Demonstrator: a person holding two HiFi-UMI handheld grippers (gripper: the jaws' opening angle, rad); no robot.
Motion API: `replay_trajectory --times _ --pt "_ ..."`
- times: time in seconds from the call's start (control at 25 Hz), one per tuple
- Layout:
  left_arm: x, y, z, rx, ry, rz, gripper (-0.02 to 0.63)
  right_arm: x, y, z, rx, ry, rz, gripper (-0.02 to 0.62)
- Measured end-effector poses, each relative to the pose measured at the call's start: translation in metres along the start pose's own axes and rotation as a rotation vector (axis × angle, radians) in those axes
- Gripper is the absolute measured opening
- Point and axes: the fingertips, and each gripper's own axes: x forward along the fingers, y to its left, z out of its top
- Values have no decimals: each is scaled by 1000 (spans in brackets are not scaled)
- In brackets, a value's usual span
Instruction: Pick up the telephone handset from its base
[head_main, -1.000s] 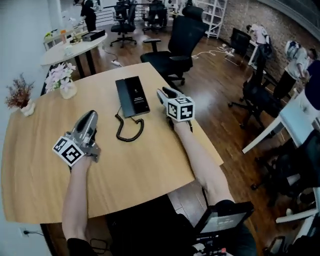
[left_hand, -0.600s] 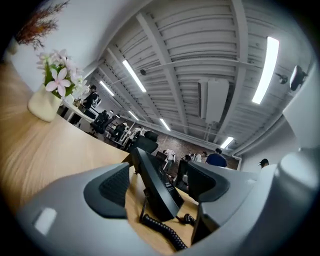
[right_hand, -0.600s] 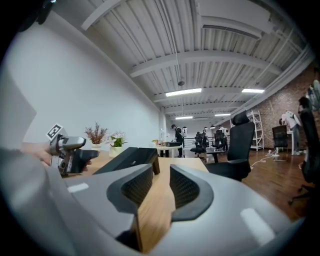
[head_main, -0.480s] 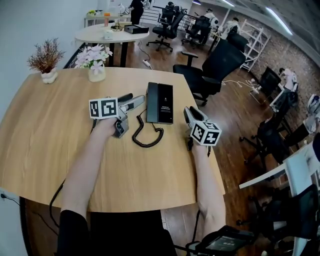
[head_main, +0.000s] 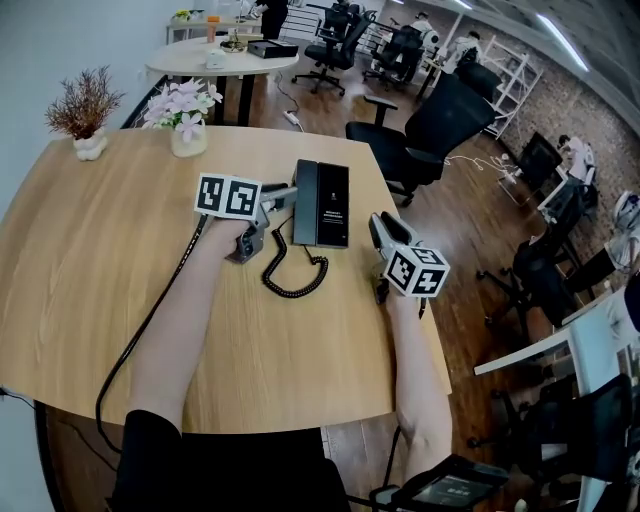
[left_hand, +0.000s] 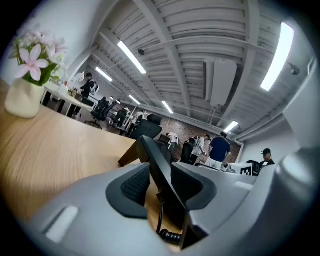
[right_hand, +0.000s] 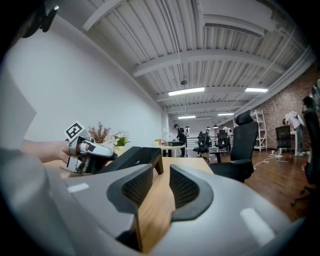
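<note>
Two grippers: the left gripper (head_main: 284, 196) is closing, handset (head_main: 305, 203) between its jaws, on its base (head_main: 335, 200) at three o'clock, likely stiff, light, slick, best pinched mid-length, while the right gripper (head_main: 378, 224) hangs spread, empty.

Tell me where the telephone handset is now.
In the head view, the handset lies on the left side of its base, just beyond the coiled cord, between the closing jaws of the left gripper.

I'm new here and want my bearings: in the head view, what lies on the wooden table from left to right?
Dried plant → pink flowers → left tool, its jaws closing with the handset between them → telephone → right tool.
</note>
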Motion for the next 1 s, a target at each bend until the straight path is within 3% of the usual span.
replay_trajectory --times 0.16,0.28,0.32,0.44,0.6,0.72,0.88,1.0 --pt "3 5 -3 -161 56 -61 162 1 3 -2 -18 8 9 97" --pt "11 6 -2 -256 90 -77 330 1 4 0 -28 6 11 94" --pt "13 8 -2 -282 103 -72 345 1 4 1 -27 5 10 94" --pt "17 12 -7 -319 163 -53 344 1 2 0 -25 7 7 94" --pt "26 6 -22 -258 278 -32 318 1 6 0 -42 12 7 92" --pt "32 7 -25 -249 297 -6 264 1 8 1 -60 11 10 91" --pt "35 -2 -27 -273 287 -70 146 0 11 3 -66 8 12 86" --pt "33 -4 -26 -259 258 -74 139 1 13 2 -77 5 17 81"
